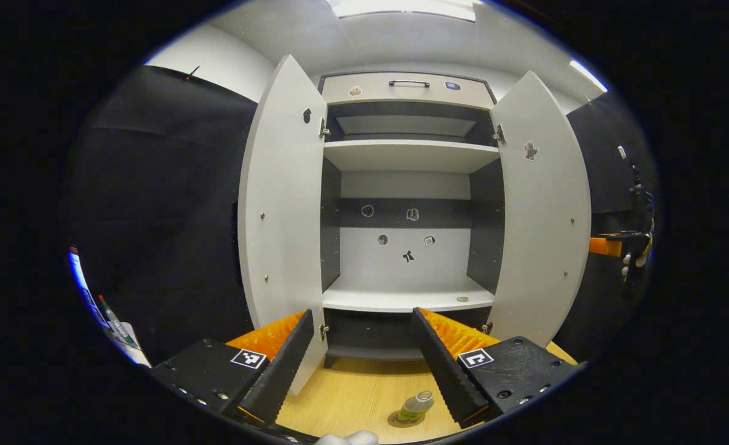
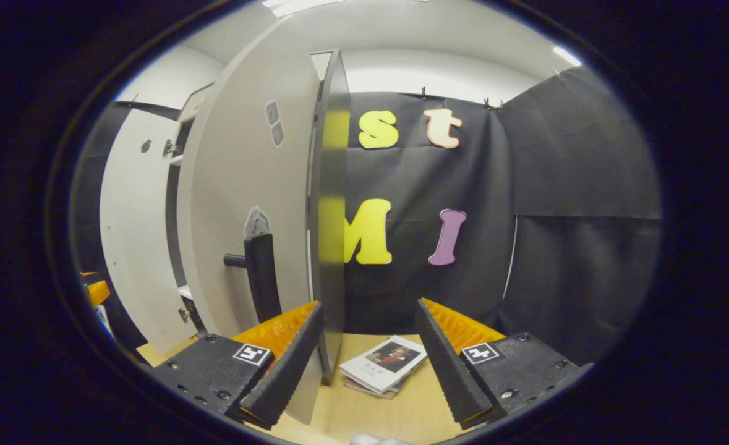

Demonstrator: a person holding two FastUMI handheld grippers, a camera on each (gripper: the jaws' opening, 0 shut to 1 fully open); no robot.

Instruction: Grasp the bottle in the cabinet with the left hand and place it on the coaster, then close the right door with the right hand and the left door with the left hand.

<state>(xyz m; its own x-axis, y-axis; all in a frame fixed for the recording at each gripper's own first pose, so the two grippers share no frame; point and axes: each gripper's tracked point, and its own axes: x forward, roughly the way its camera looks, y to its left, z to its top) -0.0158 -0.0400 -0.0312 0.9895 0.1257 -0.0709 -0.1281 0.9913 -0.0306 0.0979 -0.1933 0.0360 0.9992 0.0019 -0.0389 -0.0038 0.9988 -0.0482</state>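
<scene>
In the left gripper view, a tall grey cabinet [image 1: 407, 185] with pale shelves is seen straight ahead, both of its doors swung wide: the left door [image 1: 284, 210] and the right door [image 1: 540, 210]. The shelves inside are bare of bottles. The small clear plastic bottle with a green label [image 1: 416, 406] is found standing upright on a round brown coaster [image 1: 404, 420], on the light wooden tabletop [image 1: 358, 395] in front of the cabinet. The left gripper [image 1: 367, 364] is held above the table, facing the cabinet, its jaws released and spread apart with nothing between them; the bottle lies just below and between its fingers, untouched. The other gripper is glimpsed far off beyond the right door's edge.

In the right gripper view, the right gripper [image 2: 367, 364] is placed at the free edge of the right door [image 2: 330, 204], which is seen edge-on just beside its left-hand finger. Its jaws are spread wide and nothing is clasped. A dark bar handle [image 2: 259, 278] is carried on the door's grey face. A thin booklet [image 2: 384, 363] lies flat on the table beyond the fingers.
</scene>
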